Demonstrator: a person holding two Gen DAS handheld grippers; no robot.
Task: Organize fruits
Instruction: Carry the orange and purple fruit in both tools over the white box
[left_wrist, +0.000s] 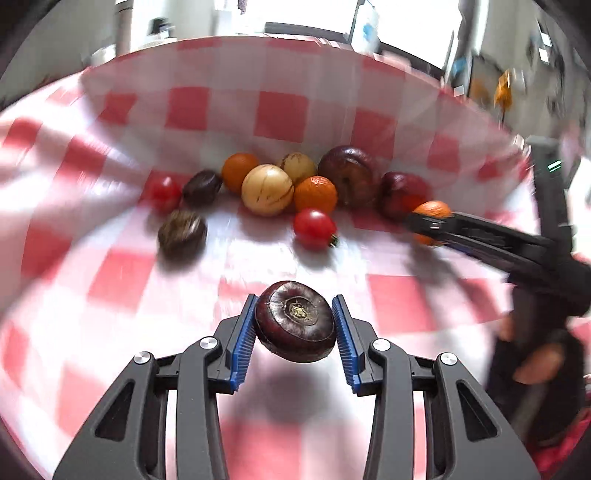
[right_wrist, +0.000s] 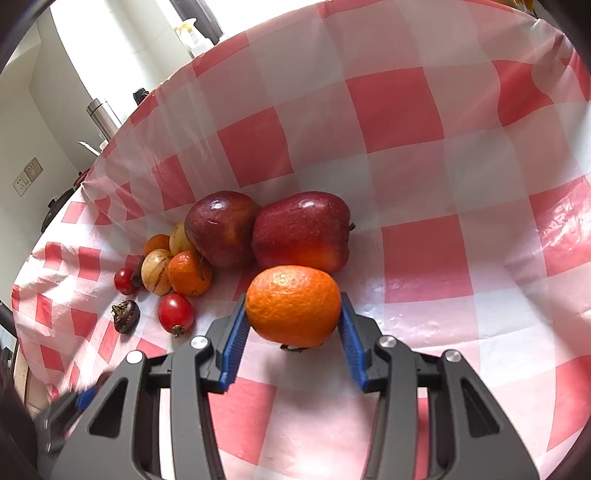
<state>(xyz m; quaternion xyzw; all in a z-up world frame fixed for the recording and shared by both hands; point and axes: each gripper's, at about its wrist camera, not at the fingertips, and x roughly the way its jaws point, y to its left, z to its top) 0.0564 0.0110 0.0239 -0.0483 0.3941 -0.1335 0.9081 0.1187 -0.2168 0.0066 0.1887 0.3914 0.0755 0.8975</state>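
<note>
My left gripper (left_wrist: 295, 319) is shut on a dark purple round fruit (left_wrist: 295, 321), held above the red-and-white checked cloth (left_wrist: 184, 110). My right gripper (right_wrist: 293, 308) is shut on an orange mandarin (right_wrist: 293, 304); it also shows in the left wrist view (left_wrist: 430, 212) at the right of the fruit pile. The pile holds two dark red apples (right_wrist: 301, 230) (right_wrist: 221, 227), a mandarin (right_wrist: 189, 274), two pale yellow striped fruits (right_wrist: 157, 271), cherry tomatoes (right_wrist: 176, 313) and a small dark brown fruit (right_wrist: 125, 315).
The checked cloth rises like a wall behind the pile. A steel bottle (right_wrist: 103, 114) and a wall socket (right_wrist: 27, 175) stand beyond its left edge. The person's hand (left_wrist: 543, 354) holds the right gripper at the right.
</note>
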